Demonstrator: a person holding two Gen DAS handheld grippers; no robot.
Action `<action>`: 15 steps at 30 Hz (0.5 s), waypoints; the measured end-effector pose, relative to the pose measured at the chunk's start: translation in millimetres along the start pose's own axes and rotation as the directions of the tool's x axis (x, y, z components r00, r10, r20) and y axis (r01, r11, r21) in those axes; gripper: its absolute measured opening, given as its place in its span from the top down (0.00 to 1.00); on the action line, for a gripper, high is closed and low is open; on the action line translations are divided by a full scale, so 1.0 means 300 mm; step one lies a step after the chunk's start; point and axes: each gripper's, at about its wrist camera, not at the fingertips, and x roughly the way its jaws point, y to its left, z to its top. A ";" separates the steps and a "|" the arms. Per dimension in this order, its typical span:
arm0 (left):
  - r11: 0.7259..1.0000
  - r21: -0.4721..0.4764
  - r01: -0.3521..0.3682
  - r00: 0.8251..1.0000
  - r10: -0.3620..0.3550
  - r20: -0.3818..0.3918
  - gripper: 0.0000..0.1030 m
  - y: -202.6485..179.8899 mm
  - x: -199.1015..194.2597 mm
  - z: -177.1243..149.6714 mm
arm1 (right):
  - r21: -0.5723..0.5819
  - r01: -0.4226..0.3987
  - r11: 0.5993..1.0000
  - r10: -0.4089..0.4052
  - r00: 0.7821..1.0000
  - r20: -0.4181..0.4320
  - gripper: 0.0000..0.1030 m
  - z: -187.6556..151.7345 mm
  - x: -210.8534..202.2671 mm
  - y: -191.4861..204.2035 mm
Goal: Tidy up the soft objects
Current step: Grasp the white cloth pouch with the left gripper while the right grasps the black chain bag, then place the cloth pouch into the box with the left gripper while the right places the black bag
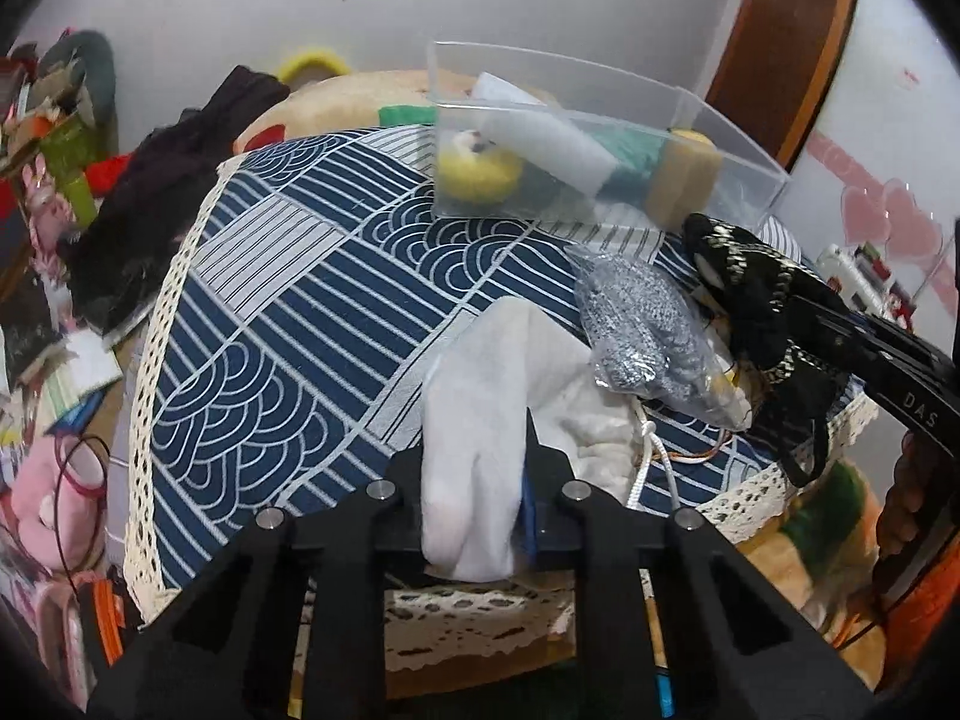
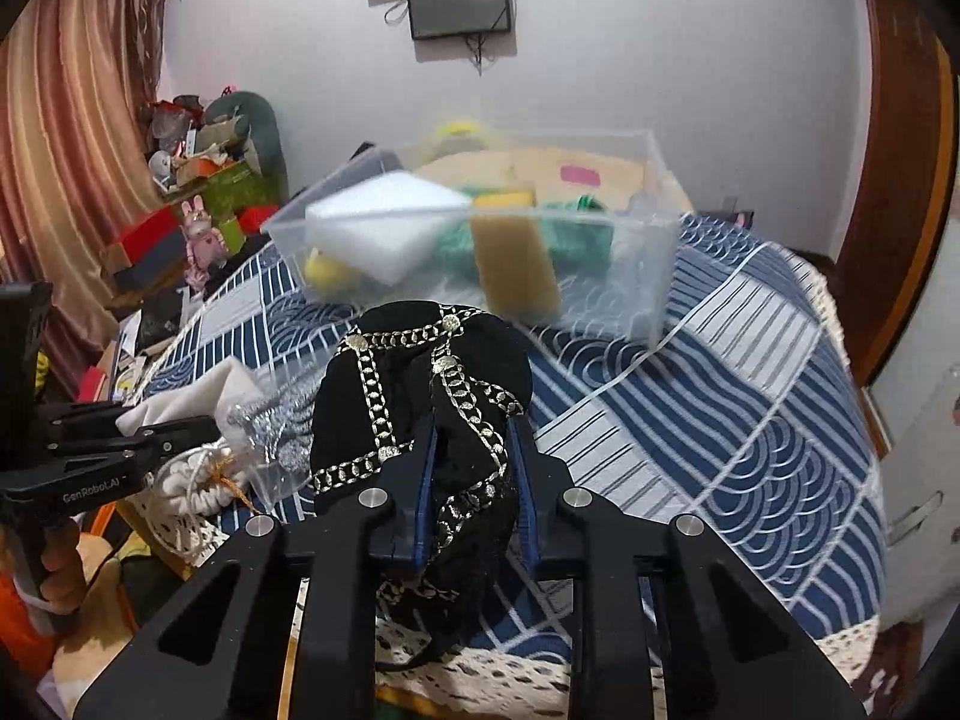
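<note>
My left gripper (image 1: 474, 456) is shut on a white cloth (image 1: 480, 396), held above the near edge of the blue patterned table (image 1: 288, 300). My right gripper (image 2: 474, 438) is shut on a black pouch with gold chain trim (image 2: 420, 396), lifted above the table; it also shows in the left wrist view (image 1: 756, 294). A clear plastic bin (image 2: 480, 240) stands at the far side and holds a white foam block (image 2: 384, 222), a tan sponge (image 2: 516, 264), a yellow soft toy (image 1: 474, 168) and green fabric (image 2: 570, 234).
A clear bag of silver-grey knit (image 1: 642, 330) and a white drawstring bundle (image 2: 198, 480) lie on the table between the grippers. Cluttered shelves and boxes (image 2: 198, 198) stand at the left. A dark garment (image 1: 168, 192) hangs off the table's far left.
</note>
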 end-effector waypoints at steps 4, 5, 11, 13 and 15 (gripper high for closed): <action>0.999 -0.029 -0.029 0.999 0.030 0.028 0.81 0.031 -0.037 0.005 | 0.013 0.021 1.000 -0.021 0.999 0.029 0.81 0.013 -0.030 -0.017; 0.999 -0.034 -0.035 0.999 0.036 0.036 0.81 0.034 -0.047 0.007 | 0.017 0.026 1.000 -0.027 0.999 0.038 0.81 0.016 -0.038 -0.022; 0.996 -0.054 -0.076 0.992 0.081 0.099 0.81 0.066 -0.122 0.036 | 0.031 0.054 0.998 -0.057 0.994 0.091 0.81 0.049 -0.085 -0.033; 0.995 -0.059 -0.080 0.989 0.086 0.122 0.81 0.072 -0.150 0.050 | 0.037 0.060 0.997 -0.064 0.992 0.109 0.82 0.059 -0.099 -0.035; 0.995 -0.059 -0.085 0.985 0.092 0.143 0.81 0.075 -0.173 0.062 | 0.045 0.062 0.997 -0.067 0.990 0.125 0.82 0.067 -0.115 -0.042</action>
